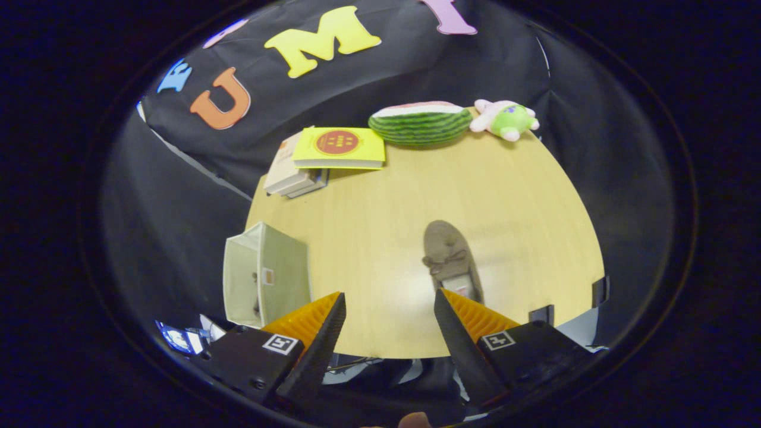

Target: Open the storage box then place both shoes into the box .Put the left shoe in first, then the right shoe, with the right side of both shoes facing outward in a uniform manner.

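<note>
A grey-brown moccasin shoe (449, 258) with a small bow lies on the wooden table (523, 202), toe pointing away, its heel just ahead of the right finger. A pale fabric storage box (264, 276) stands at the table's left edge, beyond the left finger, its inside showing. My gripper (389, 303) hovers above the table's near edge, open, with nothing between its fingers. Whether a shoe lies inside the box I cannot tell.
At the table's far side lie a stack of books (294, 175) with a yellow book (340, 147) on top, a watermelon-slice cushion (421, 123) and a pink-and-green plush toy (505, 119). Bare tabletop spreads between the box and the shoe.
</note>
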